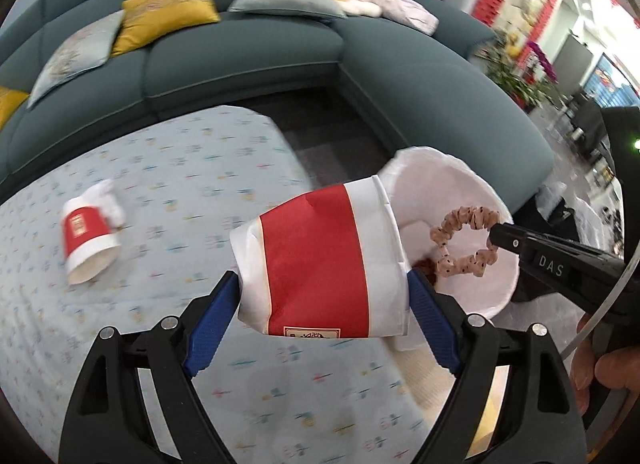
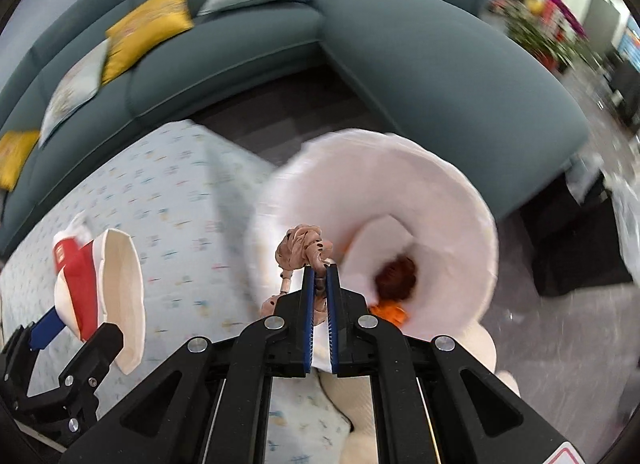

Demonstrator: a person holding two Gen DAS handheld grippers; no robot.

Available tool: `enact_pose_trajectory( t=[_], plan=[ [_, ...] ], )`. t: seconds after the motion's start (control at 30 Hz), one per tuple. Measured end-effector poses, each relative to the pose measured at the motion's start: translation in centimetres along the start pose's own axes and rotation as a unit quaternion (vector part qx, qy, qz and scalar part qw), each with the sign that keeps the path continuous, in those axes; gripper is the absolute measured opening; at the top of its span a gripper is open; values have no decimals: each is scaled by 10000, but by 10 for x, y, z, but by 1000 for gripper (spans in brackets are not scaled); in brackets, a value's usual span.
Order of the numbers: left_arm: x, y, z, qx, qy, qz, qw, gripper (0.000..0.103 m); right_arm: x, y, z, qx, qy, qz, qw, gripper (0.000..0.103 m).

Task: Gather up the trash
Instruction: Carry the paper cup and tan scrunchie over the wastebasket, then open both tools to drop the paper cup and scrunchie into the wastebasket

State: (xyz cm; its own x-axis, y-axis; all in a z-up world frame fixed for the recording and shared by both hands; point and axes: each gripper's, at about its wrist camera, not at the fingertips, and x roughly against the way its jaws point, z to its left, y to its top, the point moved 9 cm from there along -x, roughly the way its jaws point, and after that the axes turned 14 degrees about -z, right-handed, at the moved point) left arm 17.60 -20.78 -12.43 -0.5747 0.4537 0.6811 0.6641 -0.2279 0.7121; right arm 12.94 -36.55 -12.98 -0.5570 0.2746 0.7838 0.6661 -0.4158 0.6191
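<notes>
The left claw (image 1: 324, 300) grips a crushed paper cup (image 1: 320, 264) sideways between its blue ribbed pads, which press on the cup's base and rim ends. In the left wrist view the cup's mouth points toward 2 o'clock, right at the rim of a white-lined bin (image 1: 472, 192). The cup is thin paper, white with a broad red band, dented and creased.

The right claw (image 2: 320, 276) is nearly closed, pinching a pink, dark-dotted fabric hair tie (image 2: 304, 248), a gathered ring of cloth. In the right wrist view the tie hangs at the bin's near rim, with the bin's opening (image 2: 440, 192) toward 1 o'clock. Dark brown and orange scraps (image 2: 394, 284) lie in the bottom of the bin.

A second red-and-white cup (image 1: 88, 236) lies on its side on the pale patterned tablecloth (image 1: 180, 168), toward 9 o'clock in the left wrist view, with white crumpled paper (image 1: 110, 200) touching it. Behind stands a teal sofa (image 1: 248, 52) with yellow and grey cushions.
</notes>
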Motion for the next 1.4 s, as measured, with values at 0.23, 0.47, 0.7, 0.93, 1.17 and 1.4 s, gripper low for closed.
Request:
enact_pose_trajectory(
  t=[0.23, 0.47, 0.7, 0.93, 1.17, 1.4],
  plan=[
    [-31, 2, -41, -276, -350, 83, 9990, 80, -2, -1, -36, -426, -318, -65, 9986, 5],
    [-57, 2, -72, -323, -727, 222, 9966, 80, -6, -7, -61, -742, -548, 65, 9957, 6],
    [-79, -9, -86, -320, -934, 549, 9936, 81, -8, -7, -67, -782, -655, 60, 9948, 20],
    [-78, -9, -70, -260, -731, 464, 9959, 81, -2, 5, -49, -573, -532, -173, 9968, 33],
    [-61, -8, -19, 64, -248, 342, 9991, 81, 8, 15, -9, -231, -229, -378, 9988, 34],
    [-29, -14, 58, 505, 389, 175, 9978, 81, 20, 17, 44, 95, 190, -531, 9984, 35]
  ],
)
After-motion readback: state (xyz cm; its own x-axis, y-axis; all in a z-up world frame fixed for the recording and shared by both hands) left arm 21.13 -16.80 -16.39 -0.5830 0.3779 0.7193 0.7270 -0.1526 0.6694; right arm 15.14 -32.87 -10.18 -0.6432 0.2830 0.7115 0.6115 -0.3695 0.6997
